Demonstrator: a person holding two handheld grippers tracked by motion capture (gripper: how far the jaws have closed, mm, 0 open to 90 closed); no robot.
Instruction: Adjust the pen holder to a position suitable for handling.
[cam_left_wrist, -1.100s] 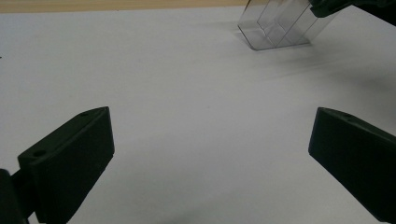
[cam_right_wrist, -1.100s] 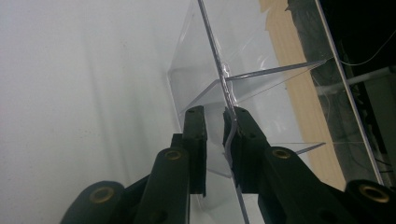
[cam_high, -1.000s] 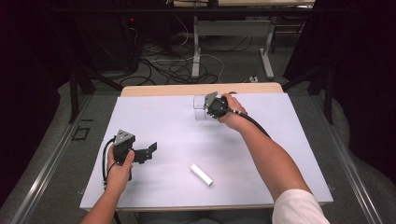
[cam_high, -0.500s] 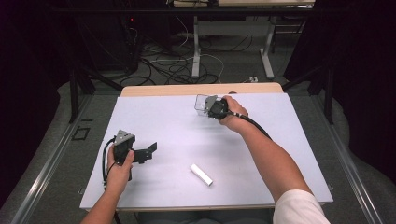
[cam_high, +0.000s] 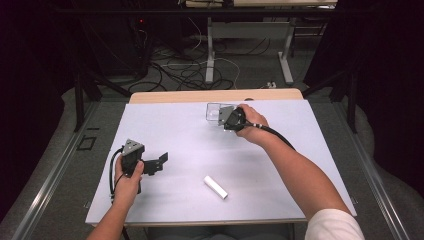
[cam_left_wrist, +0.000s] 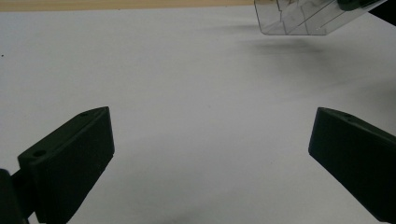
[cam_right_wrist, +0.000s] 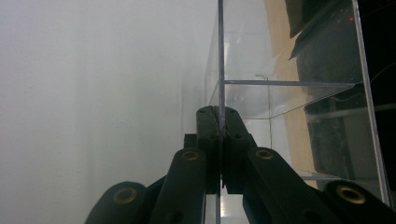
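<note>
Toward the far edge of the white tabletop (cam_high: 300, 165), seen from the high view, the right tool (cam_high: 226, 119) is clamped on a clear plastic box (cam_high: 215, 113), held by the right hand (cam_high: 250, 124). Nearer the person's left side, the left tool (cam_high: 159, 163) sits in the left hand (cam_high: 127, 175), its jaws apart and empty. A small white cylinder (cam_high: 215, 186) lies on the tabletop near the front edge, well apart from both. Along the left gripper view, the two black jaws stand wide open over bare white surface, and the clear plastic box (cam_left_wrist: 303, 18) hangs at the top right above its own shadow. From the right gripper view, the jaws are pressed together on one thin wall of the clear plastic box (cam_right_wrist: 289, 98).
</note>
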